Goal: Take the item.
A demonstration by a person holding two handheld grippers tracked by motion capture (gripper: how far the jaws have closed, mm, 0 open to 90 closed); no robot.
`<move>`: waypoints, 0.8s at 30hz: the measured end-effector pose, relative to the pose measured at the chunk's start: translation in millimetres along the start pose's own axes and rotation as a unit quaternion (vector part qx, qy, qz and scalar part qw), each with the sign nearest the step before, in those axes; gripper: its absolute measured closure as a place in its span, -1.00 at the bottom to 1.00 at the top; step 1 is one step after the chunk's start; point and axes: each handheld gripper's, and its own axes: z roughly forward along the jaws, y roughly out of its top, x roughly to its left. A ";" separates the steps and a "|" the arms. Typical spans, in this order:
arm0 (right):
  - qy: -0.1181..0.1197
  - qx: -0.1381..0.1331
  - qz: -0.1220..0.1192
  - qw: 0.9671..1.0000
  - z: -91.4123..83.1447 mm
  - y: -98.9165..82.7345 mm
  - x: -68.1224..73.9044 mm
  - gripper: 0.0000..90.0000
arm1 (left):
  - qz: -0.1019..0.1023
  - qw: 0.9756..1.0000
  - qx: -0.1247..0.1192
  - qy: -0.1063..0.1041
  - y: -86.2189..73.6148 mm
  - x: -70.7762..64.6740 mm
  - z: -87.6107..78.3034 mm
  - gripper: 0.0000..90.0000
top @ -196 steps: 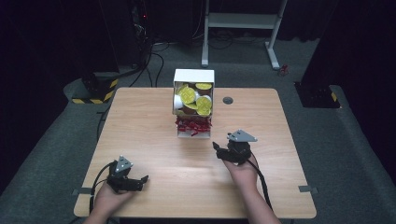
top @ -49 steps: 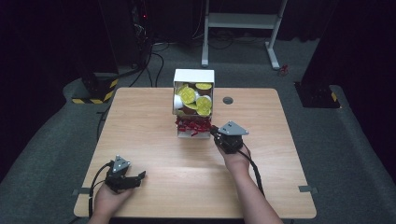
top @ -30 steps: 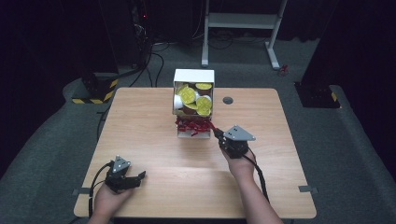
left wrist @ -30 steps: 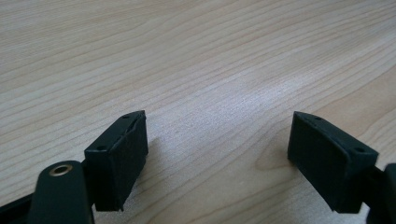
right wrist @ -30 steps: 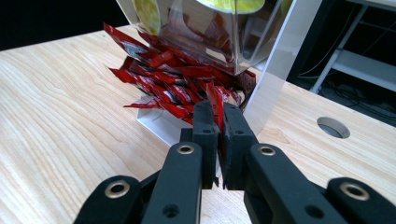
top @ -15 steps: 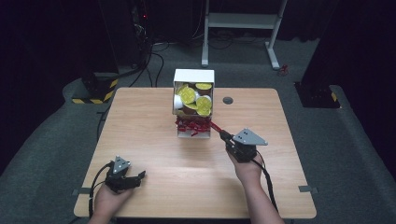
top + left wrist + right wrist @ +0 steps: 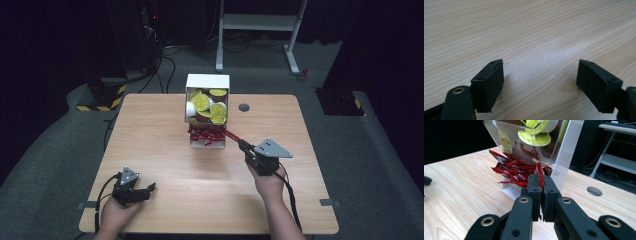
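A white dispenser box (image 7: 207, 85) stands at the table's far middle, holding yellow-lidded cups (image 7: 202, 102) above and a pile of red sachets (image 7: 202, 135) in its lower tray. My right gripper (image 7: 245, 147) is shut on one red sachet (image 7: 231, 135), held just right of the tray; in the right gripper view the red sachet (image 7: 539, 173) stands edge-on between the jaws, before the red sachet pile (image 7: 511, 172). My left gripper (image 7: 148, 189) rests open near the table's front left; its pads (image 7: 489, 83) hover over bare wood with nothing between them.
The wooden table (image 7: 150, 140) has a round cable hole (image 7: 244, 107) right of the box. Behind the table stand a white desk frame (image 7: 260, 30) and dark equipment with cables on the grey floor.
My right gripper reached to the sachet tray, shut on a red sachet, and has drawn back to the right and toward me with it. The left gripper stayed put.
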 end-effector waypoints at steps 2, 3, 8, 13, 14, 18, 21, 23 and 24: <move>0.000 -0.003 0.002 1.000 -1.3 0.4 -1.5 0.94 | 0.000 1.000 -0.001 0.002 -0.1 -0.2 0.1 -0.52; 0.000 -0.005 0.003 1.000 -1.8 0.6 -2.1 0.95 | 0.000 1.000 0.000 0.001 0.0 -0.1 0.1 -0.52; 0.001 -0.011 0.008 1.000 -5.3 2.4 -5.0 0.95 | -0.004 1.000 0.000 0.000 0.1 0.5 0.4 -0.52; -0.003 -0.016 0.009 1.000 -9.5 4.5 -8.0 0.95 | -0.003 1.000 0.001 -0.001 0.1 0.6 0.2 -0.51; -0.004 -0.017 0.010 1.000 -10.5 4.8 -8.5 0.95 | -0.003 1.000 0.000 0.000 0.1 0.4 0.2 -0.51; -0.009 -0.025 0.013 1.000 -15.3 6.8 -11.2 0.96 | -0.004 1.000 0.000 0.000 0.1 0.5 0.2 -0.50; -0.012 -0.029 0.015 0.999 -18.5 8.2 -13.3 0.97 | -0.001 1.000 0.000 0.001 0.1 0.4 0.0 -0.49; -0.016 -0.037 0.015 0.999 -20.9 9.5 -15.3 0.97 | -0.003 1.000 0.000 -0.001 0.1 0.6 0.1 -0.49; -0.017 -0.038 0.017 0.999 -22.0 10.1 -16.2 0.97 | -0.003 1.000 0.000 -0.001 0.1 0.6 0.2 -0.48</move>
